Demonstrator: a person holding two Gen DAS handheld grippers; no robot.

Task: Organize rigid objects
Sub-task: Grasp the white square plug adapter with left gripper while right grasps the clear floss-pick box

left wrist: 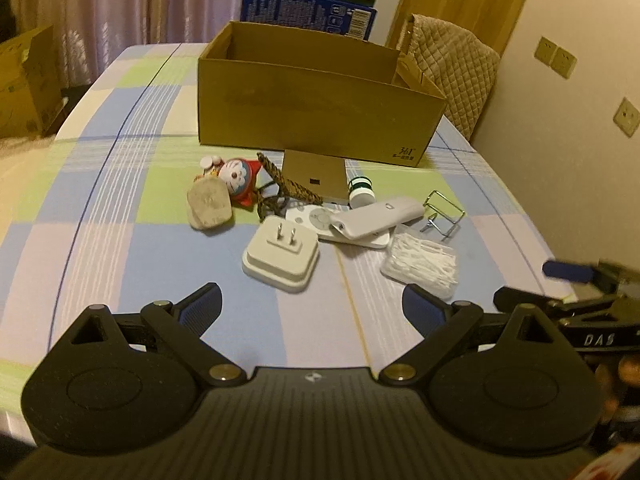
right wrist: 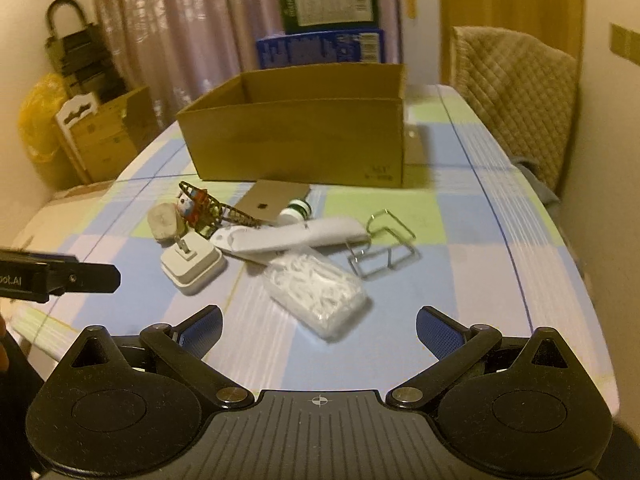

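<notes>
I see a matt brown cardboard box [left wrist: 316, 108] on a checked woven cloth [left wrist: 120, 200]; a smooth white plastic plug adapter [left wrist: 281, 254]; a shiny bent-wire metal clip [right wrist: 386, 246]; a rough, stone-like lump [left wrist: 209, 205]; and a quilted fabric chair cover [right wrist: 516, 96].

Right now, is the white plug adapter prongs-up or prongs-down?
Prongs-up. The white plug adapter lies flat on the table, both metal prongs pointing upward.

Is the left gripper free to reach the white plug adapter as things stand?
Probably yes. The left gripper is open and empty, and the white plug adapter lies just ahead on bare tablecloth, prongs up, nothing between them.
</notes>
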